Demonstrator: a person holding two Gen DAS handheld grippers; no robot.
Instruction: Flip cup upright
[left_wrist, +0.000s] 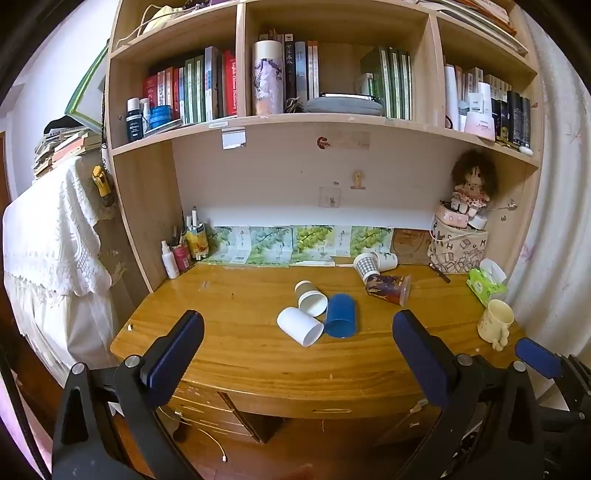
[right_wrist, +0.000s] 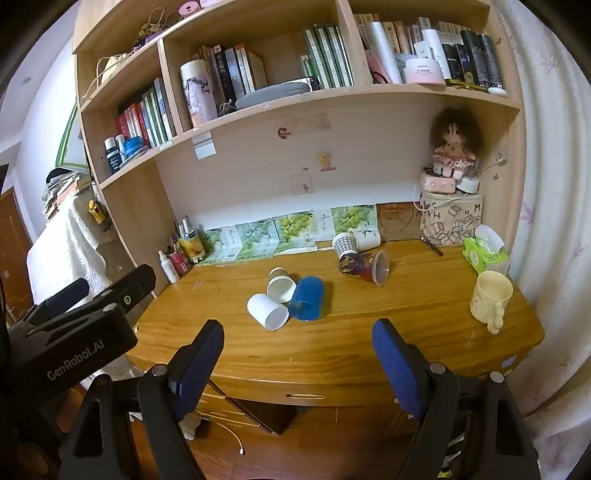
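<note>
Several cups lie on their sides on the wooden desk (left_wrist: 240, 354). A white cup (left_wrist: 300, 326) (right_wrist: 267, 311), a brown-banded paper cup (left_wrist: 311, 297) (right_wrist: 280, 285) and a blue cup (left_wrist: 341, 315) (right_wrist: 307, 298) lie together mid-desk. Behind them lie a dark patterned cup (left_wrist: 388, 288) (right_wrist: 364, 266), a checked cup (left_wrist: 366, 266) (right_wrist: 344, 244) and a white cup (left_wrist: 386, 260) (right_wrist: 366, 239). A cream mug (left_wrist: 495, 322) (right_wrist: 490, 297) stands upright at the right. My left gripper (left_wrist: 298, 332) and right gripper (right_wrist: 297, 341) are open and empty, before the desk's front edge.
A tissue box (left_wrist: 485, 282) and a printed box with a doll (right_wrist: 451, 218) stand at the back right. Bottles and pens (left_wrist: 183, 249) stand at the back left. Bookshelves (left_wrist: 295, 122) hang above the desk. Drawers (right_wrist: 306, 397) sit below.
</note>
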